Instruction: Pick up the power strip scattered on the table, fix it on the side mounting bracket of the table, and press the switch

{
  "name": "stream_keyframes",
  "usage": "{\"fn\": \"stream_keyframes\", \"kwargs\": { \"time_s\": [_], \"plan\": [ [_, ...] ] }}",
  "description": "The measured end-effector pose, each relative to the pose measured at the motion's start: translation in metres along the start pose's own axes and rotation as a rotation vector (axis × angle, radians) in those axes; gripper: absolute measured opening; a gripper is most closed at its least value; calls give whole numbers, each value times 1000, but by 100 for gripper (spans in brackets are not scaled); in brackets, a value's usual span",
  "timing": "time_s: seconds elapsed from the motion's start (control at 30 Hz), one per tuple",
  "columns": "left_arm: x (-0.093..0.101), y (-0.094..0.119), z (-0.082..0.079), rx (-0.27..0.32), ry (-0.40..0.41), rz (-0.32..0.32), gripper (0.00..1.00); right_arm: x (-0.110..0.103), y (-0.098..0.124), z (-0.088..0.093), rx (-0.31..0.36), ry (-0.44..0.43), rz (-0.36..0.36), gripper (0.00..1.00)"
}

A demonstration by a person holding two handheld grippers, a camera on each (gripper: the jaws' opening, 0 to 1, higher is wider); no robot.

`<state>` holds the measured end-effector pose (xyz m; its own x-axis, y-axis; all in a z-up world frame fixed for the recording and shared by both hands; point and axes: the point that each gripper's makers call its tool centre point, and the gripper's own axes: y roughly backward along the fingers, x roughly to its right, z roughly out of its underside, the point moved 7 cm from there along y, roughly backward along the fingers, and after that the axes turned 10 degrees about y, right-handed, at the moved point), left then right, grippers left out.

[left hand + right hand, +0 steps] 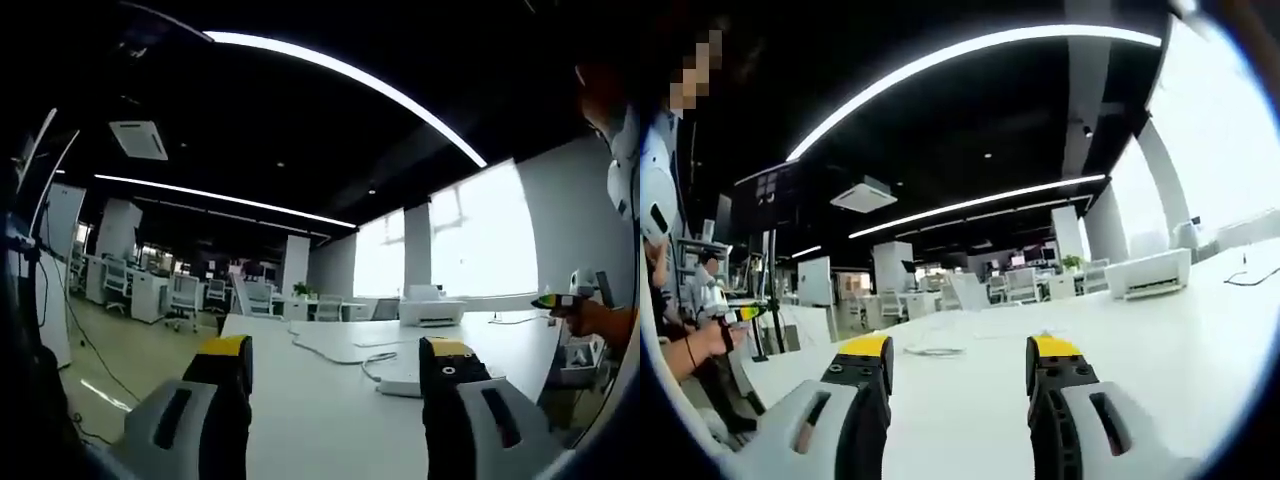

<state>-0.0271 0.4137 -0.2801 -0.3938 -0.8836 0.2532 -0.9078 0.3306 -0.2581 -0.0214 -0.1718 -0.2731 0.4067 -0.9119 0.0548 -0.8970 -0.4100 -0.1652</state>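
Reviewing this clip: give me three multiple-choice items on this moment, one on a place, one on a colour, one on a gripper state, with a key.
1. In the left gripper view, where does the power strip lie?
A. On the white table, between the jaws and nearer the right-hand jaw
B. On the floor by the chairs
C. On top of the printer

2. What colour are the jaw tips of the left gripper?
A. Red
B. Yellow
C. Blue

3. How does the right gripper stand?
A. Shut on a cable
B. Shut on the power strip
C. Open, holding nothing

Key: 1 A, the white strip with its cord rests flat on the tabletop beside the right-hand jaw. 2 B, both tips are capped in yellow. 3 C, bare table shows in the wide gap between its jaws.
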Motion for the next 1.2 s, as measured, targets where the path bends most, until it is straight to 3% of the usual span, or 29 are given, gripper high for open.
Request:
{"fn": "stream_keyframes", "kwargs": {
  "time_s": [0.5, 1.2],
  "plan": [
    [3, -4, 3, -15, 0, 17, 72, -7, -8, -11, 10, 40, -30, 50],
    [5, -6, 1, -54, -31, 45, 72, -16, -11, -3, -15, 52, -74, 52]
  ]
}}
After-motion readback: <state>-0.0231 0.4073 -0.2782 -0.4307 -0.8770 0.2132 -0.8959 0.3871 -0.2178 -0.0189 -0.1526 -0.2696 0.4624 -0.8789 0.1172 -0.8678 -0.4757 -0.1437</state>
